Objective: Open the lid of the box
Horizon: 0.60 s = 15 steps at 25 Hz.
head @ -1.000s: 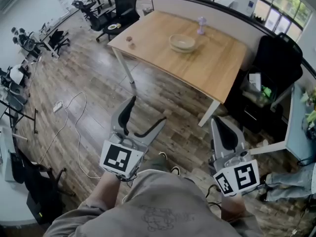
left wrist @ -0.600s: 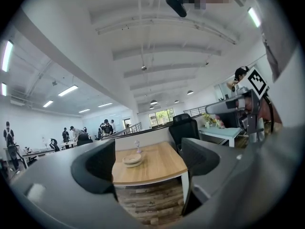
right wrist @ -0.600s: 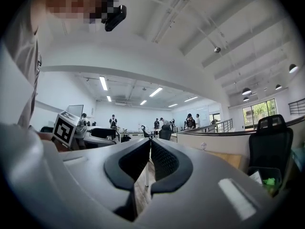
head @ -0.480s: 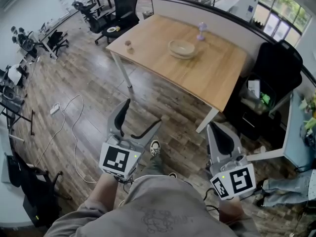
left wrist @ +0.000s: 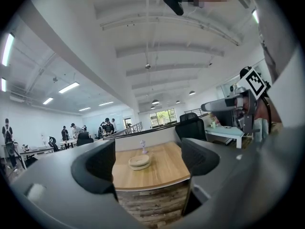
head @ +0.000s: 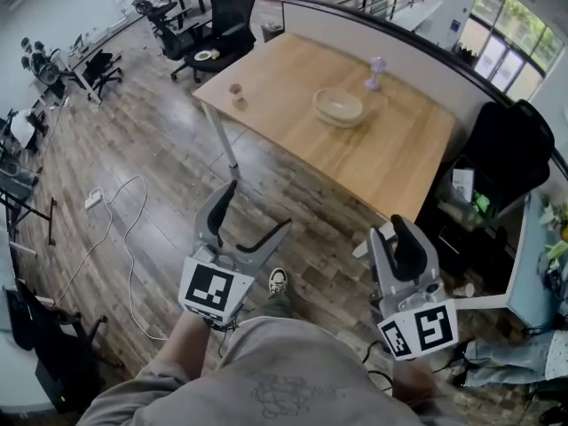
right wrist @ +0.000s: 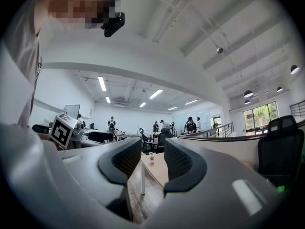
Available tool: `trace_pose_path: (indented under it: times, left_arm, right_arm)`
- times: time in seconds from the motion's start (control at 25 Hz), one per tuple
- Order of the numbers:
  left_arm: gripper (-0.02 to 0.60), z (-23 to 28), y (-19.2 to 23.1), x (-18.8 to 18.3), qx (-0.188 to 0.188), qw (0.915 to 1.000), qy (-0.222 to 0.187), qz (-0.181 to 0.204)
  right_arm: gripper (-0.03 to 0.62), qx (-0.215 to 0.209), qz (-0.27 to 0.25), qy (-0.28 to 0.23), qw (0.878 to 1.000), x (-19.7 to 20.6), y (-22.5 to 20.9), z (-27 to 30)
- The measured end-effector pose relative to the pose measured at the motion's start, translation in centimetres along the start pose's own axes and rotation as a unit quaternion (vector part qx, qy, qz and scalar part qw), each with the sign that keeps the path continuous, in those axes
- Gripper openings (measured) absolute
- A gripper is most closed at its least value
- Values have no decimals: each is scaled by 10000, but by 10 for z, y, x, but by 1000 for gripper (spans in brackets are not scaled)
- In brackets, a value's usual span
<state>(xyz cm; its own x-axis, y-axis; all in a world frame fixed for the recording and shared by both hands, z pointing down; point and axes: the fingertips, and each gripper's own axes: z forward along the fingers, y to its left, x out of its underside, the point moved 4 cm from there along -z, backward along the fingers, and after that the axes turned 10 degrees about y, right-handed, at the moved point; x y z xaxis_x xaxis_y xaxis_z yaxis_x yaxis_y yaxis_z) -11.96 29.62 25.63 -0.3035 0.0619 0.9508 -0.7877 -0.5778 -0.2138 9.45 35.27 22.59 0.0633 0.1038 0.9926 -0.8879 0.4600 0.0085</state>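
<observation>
- Against the frame a second earlier, the counter is sitting lower in the head view and closer to both tools. Its near edge is now running just behind the tip of the right hand-held gripper.
- The right hand-held gripper's jaws have just been opening. Earlier they were showing as one closed black pad, and now a clear gap is showing between them.
- The right gripper view is confirming this. The ribbed pads are standing apart, and only the distant counter corner and the floor are showing through the gap. Nothing is being gripped or touched.
- The left hand-held gripper is standing wide open, as it was before, and is holding nothing.
- In the left gripper view the jaws are framing the counter, well short of it.
- The box, round, shallow and pale, is resting near the middle of the counter with its lid seemingly on. It is lying well apart from both tools.
- In the left gripper view the box is appearing between the spread jaws, but far beyond them.
- A small purple object is standing near the box on the far side.
- A small brown item is sitting near the counter's left corner.
- One shoe is showing on the wooden floor between the two tools.
</observation>
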Motion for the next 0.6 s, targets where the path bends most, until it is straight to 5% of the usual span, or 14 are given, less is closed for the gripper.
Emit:
trace_pose_path:
  times: [0.6]
  left_arm:
    - [417, 97, 147, 12, 189, 9995, 20, 243]
  right_arm:
    - [132, 117, -174, 545, 9983, -21, -3, 184]
